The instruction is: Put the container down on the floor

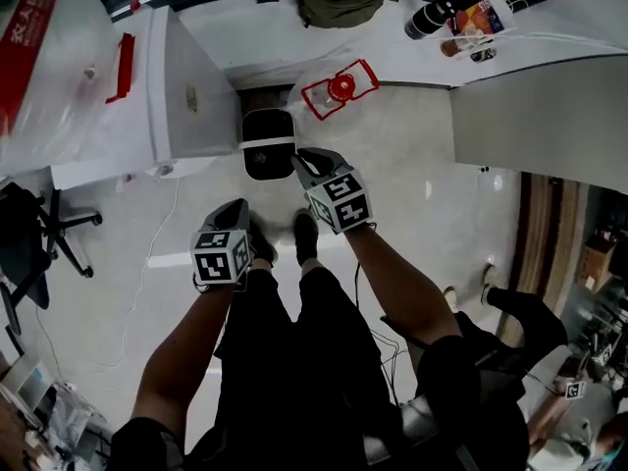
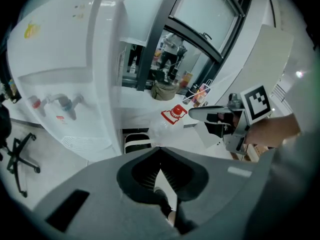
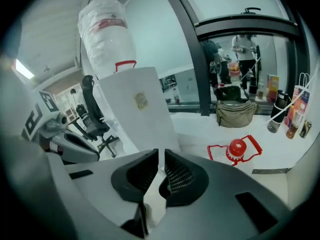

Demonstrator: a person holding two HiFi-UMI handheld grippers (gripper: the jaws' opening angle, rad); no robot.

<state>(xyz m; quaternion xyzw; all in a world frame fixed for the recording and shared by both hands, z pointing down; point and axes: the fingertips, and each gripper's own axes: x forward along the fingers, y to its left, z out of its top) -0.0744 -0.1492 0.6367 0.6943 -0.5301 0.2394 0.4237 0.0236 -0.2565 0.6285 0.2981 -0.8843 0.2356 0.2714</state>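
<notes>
White floor fills the room, seen from above. Closest are the person's legs in black trousers and black shoes.

Both tongs are held up in the air in front of the legs. The left gripper is shut tight: its tips touch and nothing is in them. The right gripper has its jaws almost together, with just a thin crack between them, and nothing is in it either.

A bit past the shoes stands the container. It is black with a white band and it sits on the floor, right beside the white water machine. Neither gripper touches it.

A big water bottle sits on top of the machine. Just past the container, a red frame with a round red cap lies on the floor. Farthest off, a green bag rests by the dark window frame.
</notes>
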